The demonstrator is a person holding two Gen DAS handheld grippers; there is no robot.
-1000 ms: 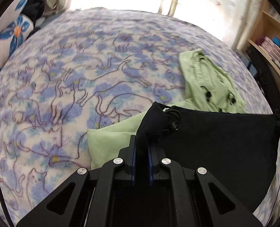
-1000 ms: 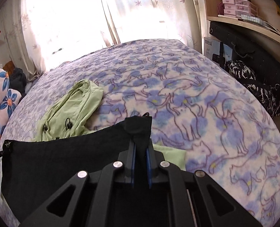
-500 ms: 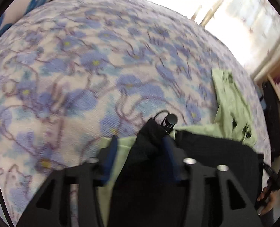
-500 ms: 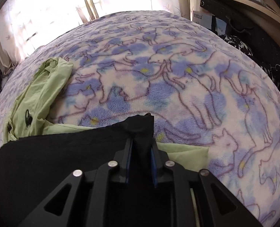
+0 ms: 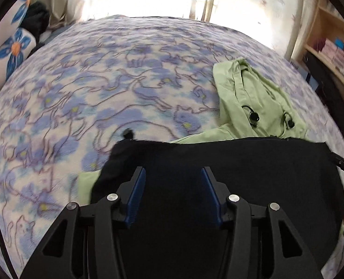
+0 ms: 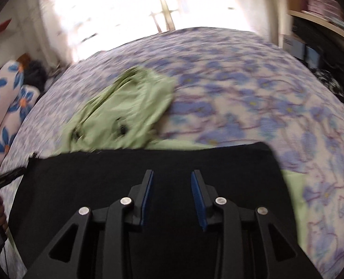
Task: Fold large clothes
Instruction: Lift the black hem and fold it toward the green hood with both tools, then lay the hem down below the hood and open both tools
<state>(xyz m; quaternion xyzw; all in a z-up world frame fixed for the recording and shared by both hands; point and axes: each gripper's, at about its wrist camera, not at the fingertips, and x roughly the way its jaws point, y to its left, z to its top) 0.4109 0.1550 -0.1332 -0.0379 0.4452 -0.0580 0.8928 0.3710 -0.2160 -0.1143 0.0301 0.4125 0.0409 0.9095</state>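
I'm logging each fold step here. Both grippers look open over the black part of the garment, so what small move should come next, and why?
Probably lift both grippers back off the cloth. The left gripper and right gripper stand open with nothing between the fingers, and the black layer lies flat over the light green jacket, so this fold looks laid.

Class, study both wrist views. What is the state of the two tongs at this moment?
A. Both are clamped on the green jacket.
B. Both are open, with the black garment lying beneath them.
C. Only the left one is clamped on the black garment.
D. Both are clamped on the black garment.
B: the left tongs and right tongs both show a wide gap between their blue pads, and the black garment lies spread flat below them, over the green jacket.
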